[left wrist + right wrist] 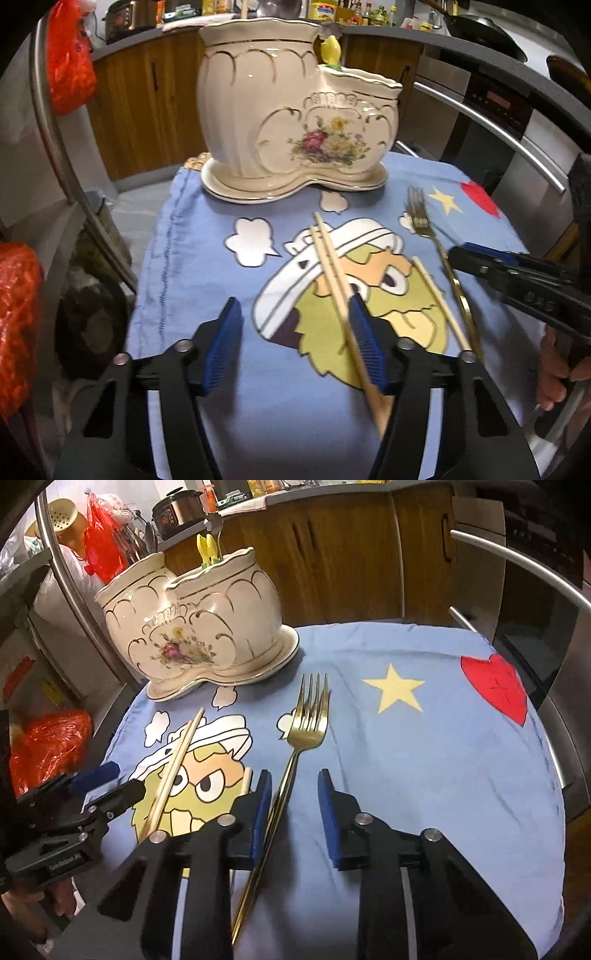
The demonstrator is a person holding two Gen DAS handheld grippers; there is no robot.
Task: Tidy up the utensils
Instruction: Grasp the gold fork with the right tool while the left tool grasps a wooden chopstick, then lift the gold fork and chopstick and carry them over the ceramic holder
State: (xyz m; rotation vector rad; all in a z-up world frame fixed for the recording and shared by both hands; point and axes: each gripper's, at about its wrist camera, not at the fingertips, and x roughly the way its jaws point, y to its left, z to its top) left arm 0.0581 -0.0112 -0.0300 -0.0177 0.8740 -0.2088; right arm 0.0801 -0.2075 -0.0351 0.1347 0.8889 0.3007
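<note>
At lower centre of both views, left tool [291, 343] stands half-wide around the chopsticks [334, 273], right tool [293, 808] likewise around the fork [295, 760]; close squarely before lifting toward the holder [288, 110].

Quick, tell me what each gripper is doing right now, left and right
Left gripper: open, chopsticks lying against its right pad, not clamped.
Right gripper: open, gold fork handle between the pads by the left one, not clamped.
</note>
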